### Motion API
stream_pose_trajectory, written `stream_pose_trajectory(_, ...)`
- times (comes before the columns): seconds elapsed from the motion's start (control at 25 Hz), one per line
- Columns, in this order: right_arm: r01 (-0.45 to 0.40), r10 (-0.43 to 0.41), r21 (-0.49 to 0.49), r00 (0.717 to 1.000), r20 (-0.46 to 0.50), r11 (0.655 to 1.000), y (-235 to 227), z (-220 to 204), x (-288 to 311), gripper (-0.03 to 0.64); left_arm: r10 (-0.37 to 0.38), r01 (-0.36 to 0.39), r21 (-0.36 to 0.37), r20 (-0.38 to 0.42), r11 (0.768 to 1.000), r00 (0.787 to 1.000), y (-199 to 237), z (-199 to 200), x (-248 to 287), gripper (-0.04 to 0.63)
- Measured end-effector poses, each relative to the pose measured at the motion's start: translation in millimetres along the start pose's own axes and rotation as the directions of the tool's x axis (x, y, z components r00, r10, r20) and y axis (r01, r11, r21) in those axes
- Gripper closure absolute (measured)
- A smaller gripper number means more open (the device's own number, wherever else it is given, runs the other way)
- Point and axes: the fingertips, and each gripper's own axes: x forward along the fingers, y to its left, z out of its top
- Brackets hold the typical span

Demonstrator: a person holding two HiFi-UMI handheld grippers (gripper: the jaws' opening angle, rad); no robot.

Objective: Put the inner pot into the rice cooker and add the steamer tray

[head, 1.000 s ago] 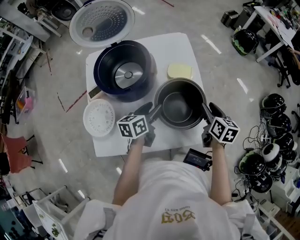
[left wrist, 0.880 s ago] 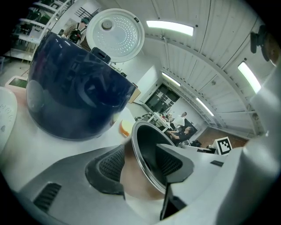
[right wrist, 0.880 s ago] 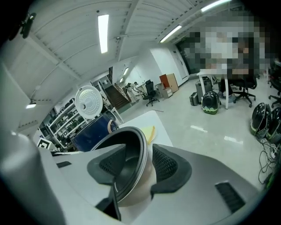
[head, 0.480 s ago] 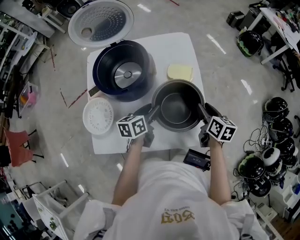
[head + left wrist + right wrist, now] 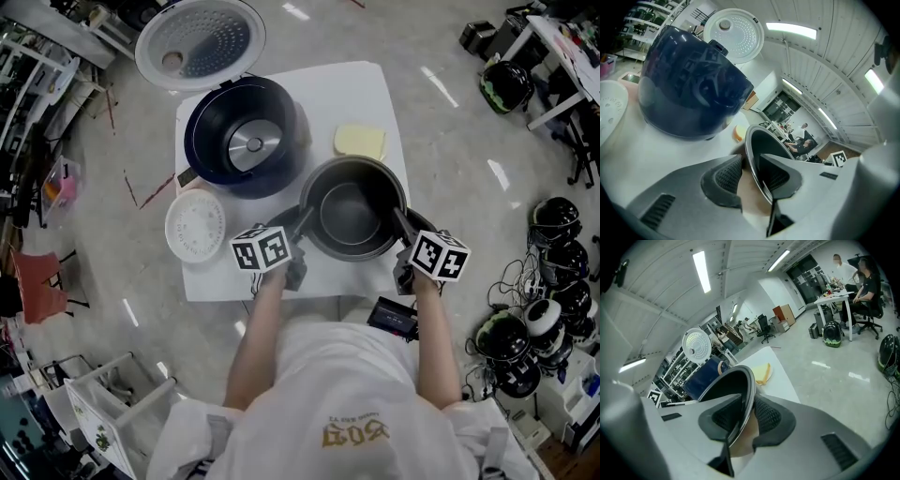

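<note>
Left gripper (image 5: 301,223) and right gripper (image 5: 402,223), jaws just closed in, each clamp the rim of the inner pot (image 5: 352,214) between them. Lift evenly, level; rice cooker (image 5: 239,141) ahead-left.

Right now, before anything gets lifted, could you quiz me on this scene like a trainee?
1. True or false: the inner pot stands on the table, outside the rice cooker.
2. What lies left of the pot? A) steamer tray B) spoon C) cup
3. What do the left gripper and right gripper clamp?
Key: 1 true. 2 A. 3 The pot's rim; both sets of jaws have just been closing on it.
</note>
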Motion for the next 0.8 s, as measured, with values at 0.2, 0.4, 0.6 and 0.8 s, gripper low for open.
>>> stream_pose_trajectory(0.2,-0.014,0.014,-0.018,1.000,-0.008,1.000,5,0,-2,0.518,0.028,-0.028,0.010,-0.006,1.000,1.000,1,1,-3,0.480)
stream_pose_trajectory(0.4,-0.014,0.014,-0.011,1.000,-0.010,1.000,4,-1,-8,0.520,-0.018,0.022,-0.120,0.038,0.993,0.999,-3,4,-8,0.526)
stream_pose_trajectory(0.6,-0.019,0.019,-0.013,1.000,-0.015,1.000,9,-1,-12,0.525,-0.032,0.038,-0.153,0.043,0.987,0.999,-4,0,-15,0.531)
stream_pose_trajectory(0.8,-0.033,0.033,-0.012,0.999,-0.003,0.999,13,7,-18,0.526,-0.042,0.052,-0.156,0.069,0.986,0.997,-13,4,-21,0.531)
